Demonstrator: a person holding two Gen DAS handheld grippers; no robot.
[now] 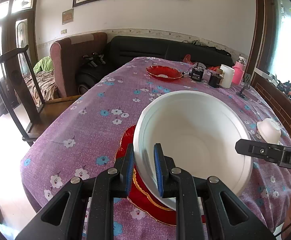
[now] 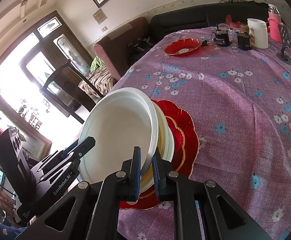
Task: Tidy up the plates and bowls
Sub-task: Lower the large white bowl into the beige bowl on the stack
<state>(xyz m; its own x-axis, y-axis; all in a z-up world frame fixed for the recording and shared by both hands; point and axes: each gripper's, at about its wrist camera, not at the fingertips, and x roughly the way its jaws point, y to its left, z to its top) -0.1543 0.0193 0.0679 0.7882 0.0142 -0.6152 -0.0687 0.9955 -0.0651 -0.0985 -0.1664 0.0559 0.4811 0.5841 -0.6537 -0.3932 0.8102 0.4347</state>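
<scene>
**Two claws clamp one white bowl above a red plate**

The left claw (image 1: 144,166) is clamped on the near-left rim of a large white bowl (image 1: 195,136), one blue pad inside the wall and one outside. The right claw (image 2: 146,166) pinches the same bowl's rim on the opposite side. The bowl is tilted and sits over a red gold-edged plate (image 2: 183,138) at the near edge of the desk (image 2: 225,100), which wears a purple flowered cloth. In the right wrist view a second white rim shows beneath the held bowl, perhaps another bowl nested under it, though glare makes this hard to tell.

Further back on the desk lies a second red plate (image 1: 163,73), well apart from the stack. Beyond it stand a white jar (image 1: 227,75), two small black devices (image 1: 196,74), a pink-sleeved bottle (image 1: 239,71) and a black phone stand (image 1: 245,86). A small white bowl (image 1: 269,130) lies tipped on its side near the right edge. A dark wooden chair (image 1: 15,84) stands just beside the left edge, with a sofa (image 1: 165,48) behind the far end.
</scene>
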